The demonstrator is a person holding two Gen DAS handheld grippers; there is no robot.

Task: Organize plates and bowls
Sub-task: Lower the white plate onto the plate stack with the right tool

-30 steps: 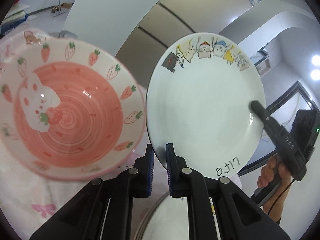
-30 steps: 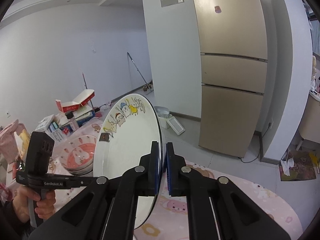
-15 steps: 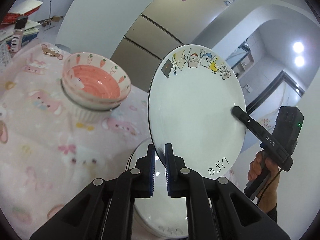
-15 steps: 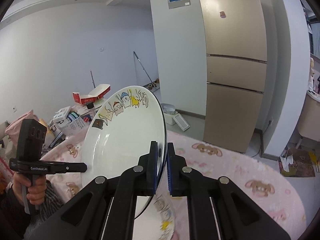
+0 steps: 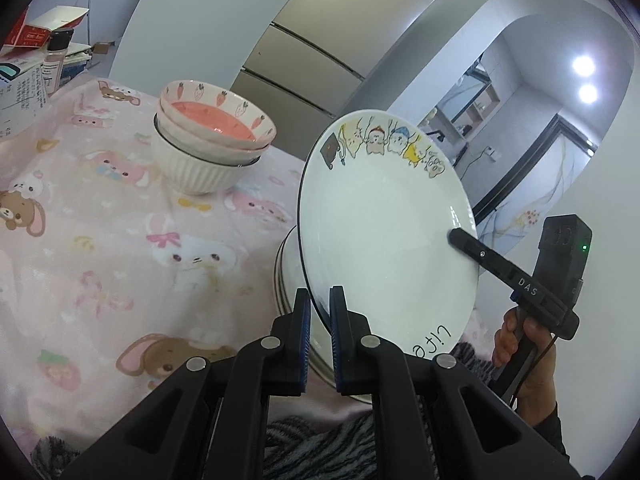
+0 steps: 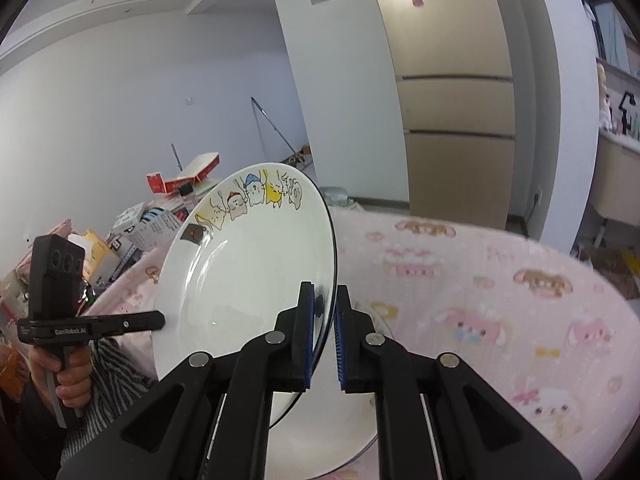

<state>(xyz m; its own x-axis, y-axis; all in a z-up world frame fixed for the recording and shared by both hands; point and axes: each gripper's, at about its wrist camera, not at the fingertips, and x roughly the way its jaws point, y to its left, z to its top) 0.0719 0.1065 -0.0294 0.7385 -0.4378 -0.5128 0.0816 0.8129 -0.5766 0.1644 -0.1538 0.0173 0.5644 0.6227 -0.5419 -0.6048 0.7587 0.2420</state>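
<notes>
fig. — cartoon plate held on edge, tilted, above the plate stack on the pink tablecloth. left gripper is pinched on the plate's near rim; right gripper is pinched on the opposite rim (in the left view its finger lies across the plate's right edge). both grips are narrow rim pinches w/ blue pads on glazed ceramic.

bowl stack — two strawberry bowls nested in a white ribbed bowl — stands well apart, up-left on the cloth.

judged step: lowering the plate flat onto the stack.

risks:
- slip — glaze is slick and each pad catches only a thin strip of rim; if one hand rolls or drops ahead of the other, the plate could twist out of a pinch.
- edge strike — the plate is steeply tilted; coming down before it is levelled, its lower rim would hit the stack first and could chip or shove the plates sideways.
- uneven release — letting go on one side first would drop that side (clatter, poss. crack).
- stack sits near the table's near edge, by the striped sleeve — a shove could send it off.
</notes>
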